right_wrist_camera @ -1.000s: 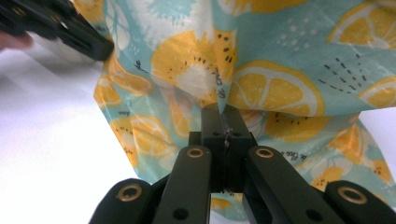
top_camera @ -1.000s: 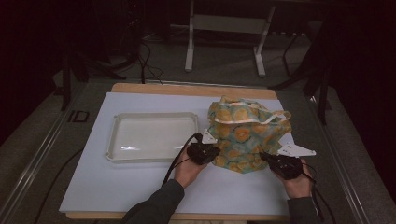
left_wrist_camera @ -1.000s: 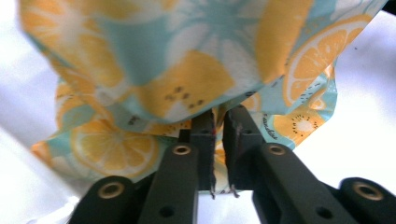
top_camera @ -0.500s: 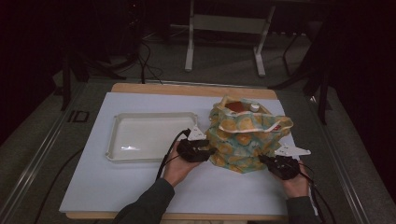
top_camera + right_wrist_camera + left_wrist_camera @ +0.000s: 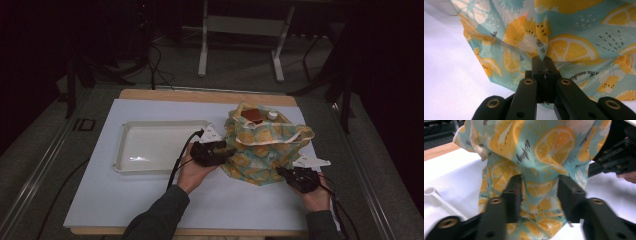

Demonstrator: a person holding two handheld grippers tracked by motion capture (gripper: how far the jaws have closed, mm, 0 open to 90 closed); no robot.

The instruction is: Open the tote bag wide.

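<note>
A cloth bag printed with lemon slices on teal sits at the right of the white mat. In its open top lie a brown item and a white cap. My left gripper is against the bag's left side. In the left gripper view it stands open, with a bulge of the bag between the jaws. My right gripper is at the bag's lower right corner. In the right gripper view it is shut on a fold of the bag.
An empty white tray lies left of the bag, close behind my left hand; its corner is in the left gripper view. The white mat covers a wooden table. Table legs and cables stand on the floor beyond.
My left gripper has moved forward and right, into the bag's side. The bag's top has sagged open, so the brown item shows. My right gripper has kept hold of its fold.
</note>
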